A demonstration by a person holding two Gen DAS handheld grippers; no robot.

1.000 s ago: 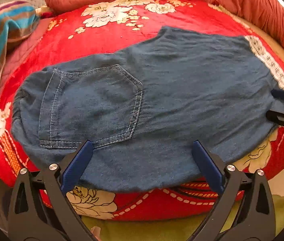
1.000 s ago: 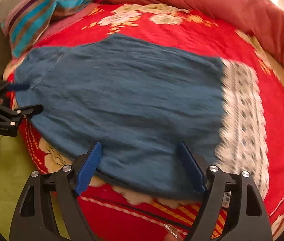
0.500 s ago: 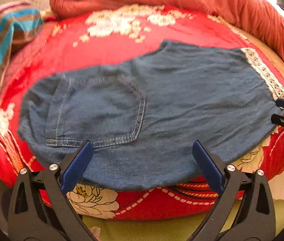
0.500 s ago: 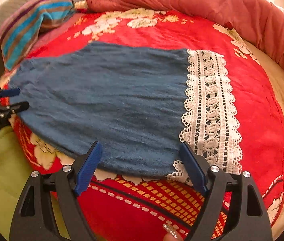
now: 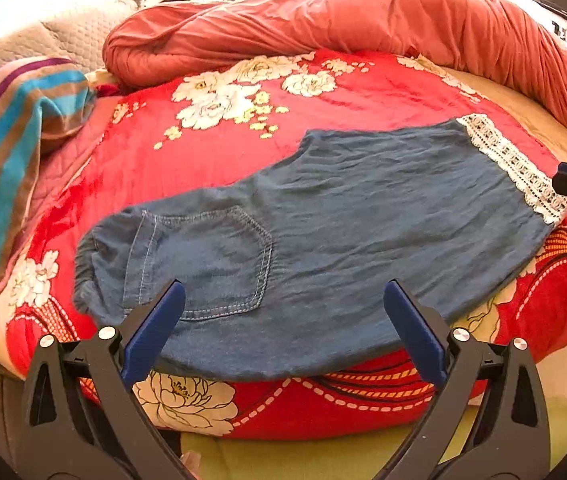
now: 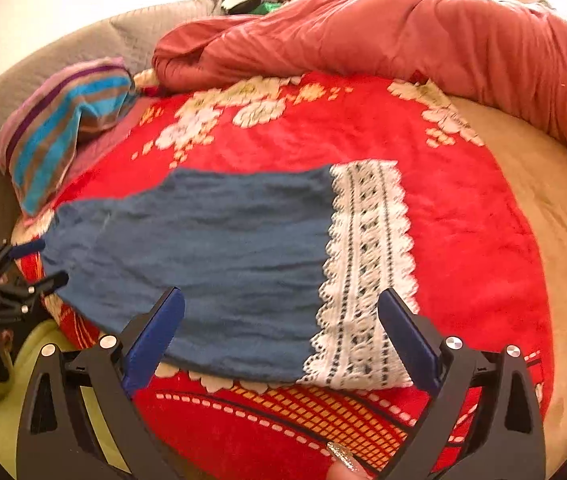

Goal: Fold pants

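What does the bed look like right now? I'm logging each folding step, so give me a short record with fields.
garment: blue denim pants, folded leg over leg, lying flat
back pocket: faces up, at the waist end
hem: white lace trim
surface: red floral blanket
behind: rumpled pink duvet; striped cloth
left tool: open, nothing held
right tool: jaws opening, nothing between them

Nothing to read here.
No word, label, brand or number can be made out on anything in either view; dark marks on a pale surface at the far right edge of the left wrist view are too small and blurred to tell.
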